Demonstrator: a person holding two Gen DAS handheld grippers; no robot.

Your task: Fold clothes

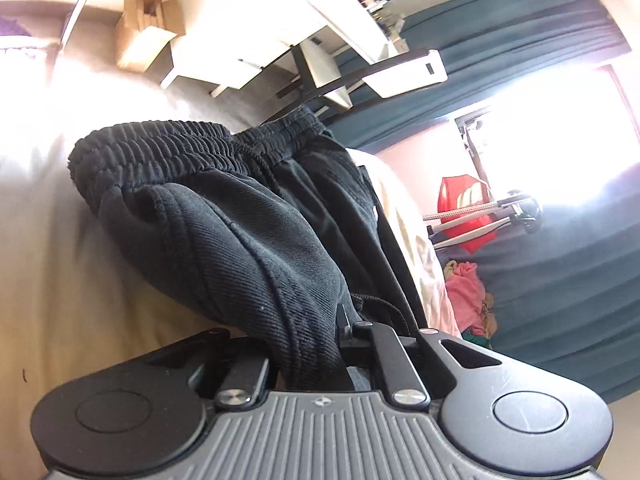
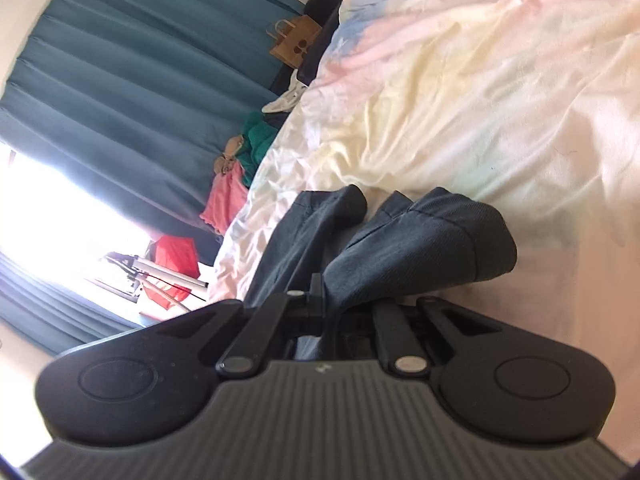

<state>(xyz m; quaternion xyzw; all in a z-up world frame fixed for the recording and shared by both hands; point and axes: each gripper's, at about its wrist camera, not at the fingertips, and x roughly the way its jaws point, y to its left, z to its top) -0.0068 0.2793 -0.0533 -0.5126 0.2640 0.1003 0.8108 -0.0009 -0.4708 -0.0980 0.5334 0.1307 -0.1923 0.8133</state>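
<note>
Black sweatpants (image 1: 240, 216) with a ribbed elastic waistband (image 1: 160, 148) and drawstring fill the left wrist view. My left gripper (image 1: 320, 344) is shut on the fabric just below the waistband, and the cloth bunches out of the jaws. In the right wrist view the same dark pants (image 2: 420, 240) show their leg hems over the pastel bed cover (image 2: 480, 80). My right gripper (image 2: 324, 304) is shut on the leg end, with two hem folds sticking out. The fingertips of both grippers are hidden by cloth.
Teal curtains (image 2: 120, 80) and a bright window lie beyond the bed. Pink and green clothes (image 2: 228, 196) pile at the bed's edge, near a red item (image 2: 176, 256) on a rack. A paper bag (image 2: 296, 44) sits further along. White shelving (image 1: 260, 20) and a cardboard box (image 1: 144, 36) show behind.
</note>
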